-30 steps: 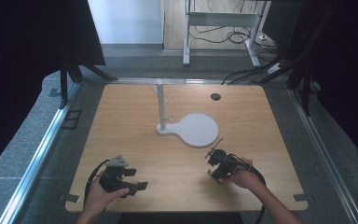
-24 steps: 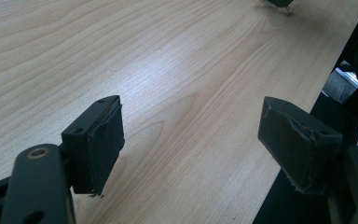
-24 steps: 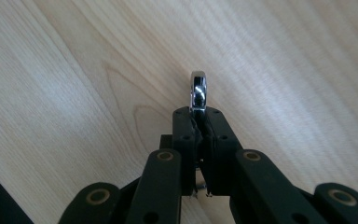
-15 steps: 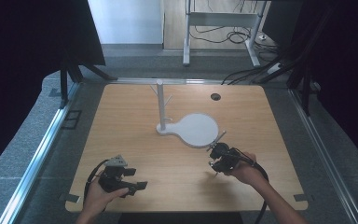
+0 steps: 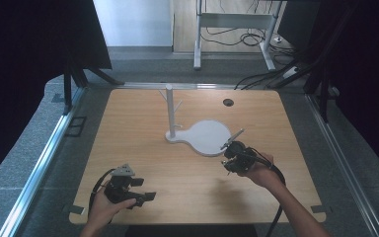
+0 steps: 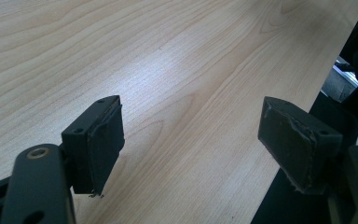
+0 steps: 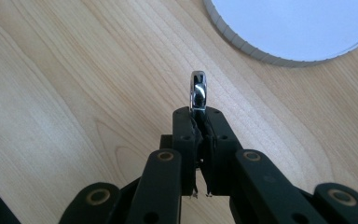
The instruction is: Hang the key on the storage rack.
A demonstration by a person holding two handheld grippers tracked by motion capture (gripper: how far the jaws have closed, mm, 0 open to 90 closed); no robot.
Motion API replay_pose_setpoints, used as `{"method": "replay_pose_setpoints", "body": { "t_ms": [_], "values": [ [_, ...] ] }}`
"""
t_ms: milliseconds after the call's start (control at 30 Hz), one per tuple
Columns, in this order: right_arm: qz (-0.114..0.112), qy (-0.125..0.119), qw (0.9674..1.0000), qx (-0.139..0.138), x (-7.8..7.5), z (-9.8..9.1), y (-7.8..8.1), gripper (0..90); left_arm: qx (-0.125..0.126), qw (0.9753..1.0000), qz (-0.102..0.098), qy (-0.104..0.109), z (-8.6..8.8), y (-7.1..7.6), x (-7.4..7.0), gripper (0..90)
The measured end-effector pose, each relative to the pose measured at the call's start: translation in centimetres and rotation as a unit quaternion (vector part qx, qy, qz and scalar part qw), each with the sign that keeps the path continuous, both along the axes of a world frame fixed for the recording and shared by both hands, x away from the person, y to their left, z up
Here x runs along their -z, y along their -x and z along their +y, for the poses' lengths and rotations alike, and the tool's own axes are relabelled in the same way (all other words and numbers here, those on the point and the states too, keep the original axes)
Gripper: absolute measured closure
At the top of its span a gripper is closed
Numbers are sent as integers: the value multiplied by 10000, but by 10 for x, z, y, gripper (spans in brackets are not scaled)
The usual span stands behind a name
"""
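Now the right gripper is pinching a shiny metal ring just beside the white stand. It's looking light, hard and slippery, so gripping across its band seems wise. Left gripper is gaping empty, well apart from the stand.

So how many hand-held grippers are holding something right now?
1. The right hand-held gripper, near the white stand base, is shut on a shiny metal ring. The left hand-held gripper, at the table's near left, is open over bare wood.
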State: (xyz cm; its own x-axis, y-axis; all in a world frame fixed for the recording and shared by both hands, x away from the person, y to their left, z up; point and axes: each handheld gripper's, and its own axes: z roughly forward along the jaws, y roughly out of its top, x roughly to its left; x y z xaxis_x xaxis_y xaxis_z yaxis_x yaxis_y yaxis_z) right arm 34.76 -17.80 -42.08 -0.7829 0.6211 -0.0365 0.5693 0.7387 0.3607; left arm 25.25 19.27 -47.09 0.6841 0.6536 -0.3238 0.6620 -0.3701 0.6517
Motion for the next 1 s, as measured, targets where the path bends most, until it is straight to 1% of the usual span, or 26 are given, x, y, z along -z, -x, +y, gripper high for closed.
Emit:
{"method": "replay_pose_setpoints", "body": {
  "t_ms": [233, 567, 1000],
  "values": [
    [0, -27, 10000, -27, -2, 4, -4, 845, 10, 10000, 18, -20, 0, -1, 1, 227],
    [-3, -209, 9998, -58, -9, 16, -16, 844, -36, 10000, 32, -10, 1, -1, 1, 226],
    [-85, -206, 9998, -5, -18, 26, -29, 845, -33, 10000, 39, -20, 2, -1, 2, 226]
  ]
}}
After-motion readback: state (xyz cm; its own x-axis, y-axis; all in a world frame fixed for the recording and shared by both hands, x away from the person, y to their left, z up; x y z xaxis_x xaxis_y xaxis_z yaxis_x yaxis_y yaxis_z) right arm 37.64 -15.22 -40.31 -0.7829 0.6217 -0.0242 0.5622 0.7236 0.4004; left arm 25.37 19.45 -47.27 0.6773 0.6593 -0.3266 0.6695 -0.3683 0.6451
